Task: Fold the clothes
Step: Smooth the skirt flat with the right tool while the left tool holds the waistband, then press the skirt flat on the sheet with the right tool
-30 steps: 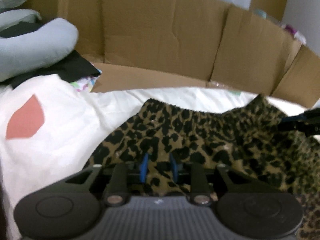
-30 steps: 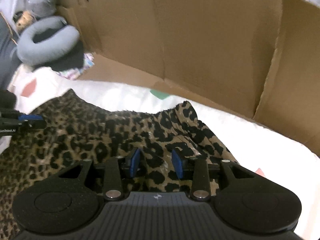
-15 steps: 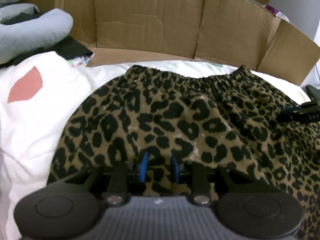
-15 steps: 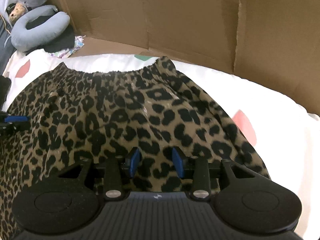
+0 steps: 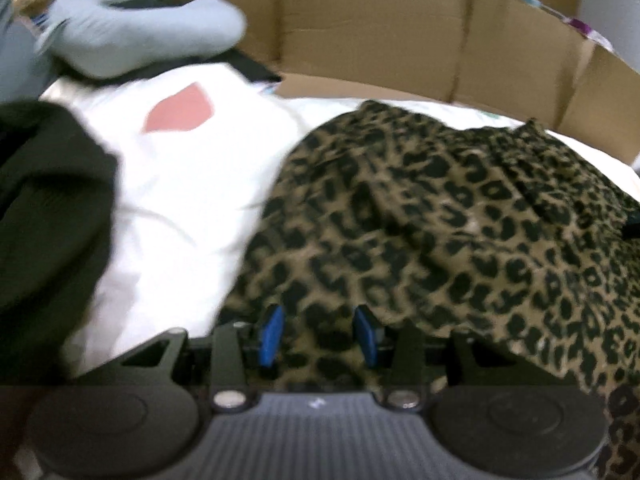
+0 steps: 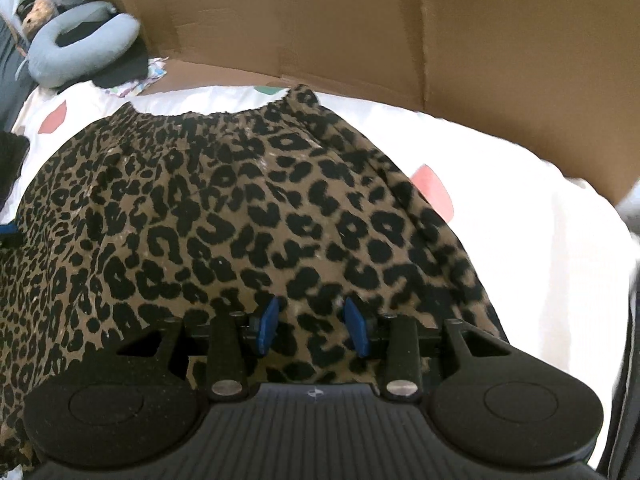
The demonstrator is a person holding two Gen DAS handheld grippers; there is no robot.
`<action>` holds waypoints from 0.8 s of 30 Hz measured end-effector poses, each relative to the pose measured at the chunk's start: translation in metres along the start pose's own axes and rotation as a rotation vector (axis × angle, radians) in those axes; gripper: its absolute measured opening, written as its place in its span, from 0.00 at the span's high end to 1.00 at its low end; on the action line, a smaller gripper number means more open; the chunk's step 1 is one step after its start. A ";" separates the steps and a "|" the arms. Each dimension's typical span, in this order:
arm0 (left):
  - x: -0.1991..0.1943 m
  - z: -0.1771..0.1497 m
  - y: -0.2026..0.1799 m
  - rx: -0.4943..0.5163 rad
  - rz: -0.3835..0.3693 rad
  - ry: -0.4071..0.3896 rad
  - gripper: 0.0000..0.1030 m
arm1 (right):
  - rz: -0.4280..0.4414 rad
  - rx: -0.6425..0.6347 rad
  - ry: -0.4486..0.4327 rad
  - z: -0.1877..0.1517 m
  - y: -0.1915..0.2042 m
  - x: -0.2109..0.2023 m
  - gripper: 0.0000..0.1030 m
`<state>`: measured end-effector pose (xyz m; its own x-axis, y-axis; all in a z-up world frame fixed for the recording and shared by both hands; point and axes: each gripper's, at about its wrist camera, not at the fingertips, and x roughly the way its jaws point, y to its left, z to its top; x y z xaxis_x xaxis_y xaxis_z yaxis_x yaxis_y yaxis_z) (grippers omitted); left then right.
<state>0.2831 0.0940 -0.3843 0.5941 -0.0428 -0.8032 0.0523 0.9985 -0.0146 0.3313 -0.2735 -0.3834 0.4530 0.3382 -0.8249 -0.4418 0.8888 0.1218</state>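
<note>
Covering white sheet, leopard skirt; cardboard wall behind; left gripper opening, right gripper released.

Cardboard wall behind; neck pillow far-left.

A leopard-print skirt lies spread flat on a white sheet, its gathered elastic waistband at the far edge near the cardboard wall, its hem nearest the cameras, fabric slightly rumpled.
</note>
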 end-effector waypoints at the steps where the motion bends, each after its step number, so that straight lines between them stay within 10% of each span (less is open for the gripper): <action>1: 0.000 -0.002 0.004 -0.009 0.014 0.004 0.58 | -0.005 0.003 0.000 -0.001 -0.002 -0.002 0.57; 14: -0.008 -0.023 0.034 -0.046 0.129 0.013 0.54 | -0.103 0.002 0.021 -0.020 -0.029 -0.013 0.58; 24: -0.056 -0.021 0.033 -0.067 0.072 -0.013 0.67 | -0.106 -0.027 -0.003 -0.025 -0.032 -0.057 0.58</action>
<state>0.2343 0.1304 -0.3523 0.6045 0.0292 -0.7961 -0.0448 0.9990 0.0027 0.3008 -0.3288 -0.3542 0.5006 0.2433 -0.8308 -0.4117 0.9111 0.0187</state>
